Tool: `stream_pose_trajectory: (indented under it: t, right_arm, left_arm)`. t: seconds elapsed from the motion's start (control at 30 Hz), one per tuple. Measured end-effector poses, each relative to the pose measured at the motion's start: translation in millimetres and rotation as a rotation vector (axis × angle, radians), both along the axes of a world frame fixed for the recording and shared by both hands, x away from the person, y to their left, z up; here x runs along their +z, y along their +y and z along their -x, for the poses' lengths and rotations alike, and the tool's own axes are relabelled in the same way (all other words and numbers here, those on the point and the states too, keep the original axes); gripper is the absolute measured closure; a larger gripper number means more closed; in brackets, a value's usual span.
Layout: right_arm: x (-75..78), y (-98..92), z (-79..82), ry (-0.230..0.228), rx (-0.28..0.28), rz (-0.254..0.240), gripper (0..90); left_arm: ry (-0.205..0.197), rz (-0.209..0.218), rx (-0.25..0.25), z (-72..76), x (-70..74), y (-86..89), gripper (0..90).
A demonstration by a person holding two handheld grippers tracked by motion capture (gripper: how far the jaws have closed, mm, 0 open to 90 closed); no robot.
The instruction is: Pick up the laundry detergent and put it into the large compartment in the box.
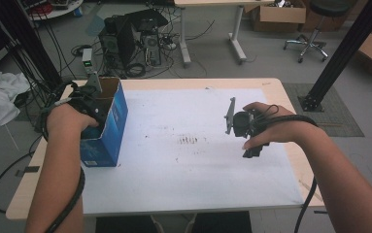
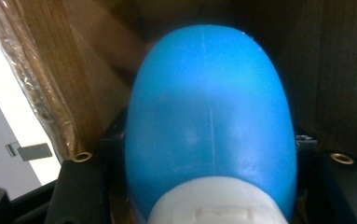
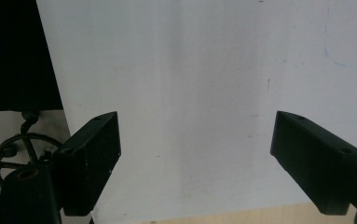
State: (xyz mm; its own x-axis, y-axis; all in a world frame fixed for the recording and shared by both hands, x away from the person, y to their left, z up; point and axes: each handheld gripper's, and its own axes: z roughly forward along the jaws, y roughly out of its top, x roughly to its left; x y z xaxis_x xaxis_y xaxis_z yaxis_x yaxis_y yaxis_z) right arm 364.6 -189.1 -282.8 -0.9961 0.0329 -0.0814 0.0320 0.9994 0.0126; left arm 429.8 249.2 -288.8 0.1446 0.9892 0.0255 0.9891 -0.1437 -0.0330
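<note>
blue bottle (image 2: 209, 126) with a white cap sits pinched between the left gripper (image 1: 92, 104) jaws, down inside the open cardboard box (image 1: 107, 127) at the table's (image 1: 271, 87) left edge. right gripper (image 3: 195, 158) hangs over the white mat (image 1: 193, 170), its jaws spread wide with nothing between them.
</note>
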Motion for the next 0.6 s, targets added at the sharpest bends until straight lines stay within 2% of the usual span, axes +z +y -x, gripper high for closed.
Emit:
stream_pose_trajectory:
  t: [0.2,0.5,0.6]
  right_arm:
    - [0.3,1.8,0.6,-0.001,0.001,0.0,16.1]
    - [0.4,0.8,1.7,-0.007,-0.004,0.006,16.1]
    - [0.8,0.4,2.1,-0.008,-0.008,0.006,16.1]
  left_arm:
    - [0.001,-0.016,-0.006,-0.5,-0.7,-3.3,38.3]
    - [-0.011,-0.011,0.005,0.8,-0.1,-2.5,37.5]
    - [-0.017,-0.01,0.01,1.2,2.0,-2.7,34.5]
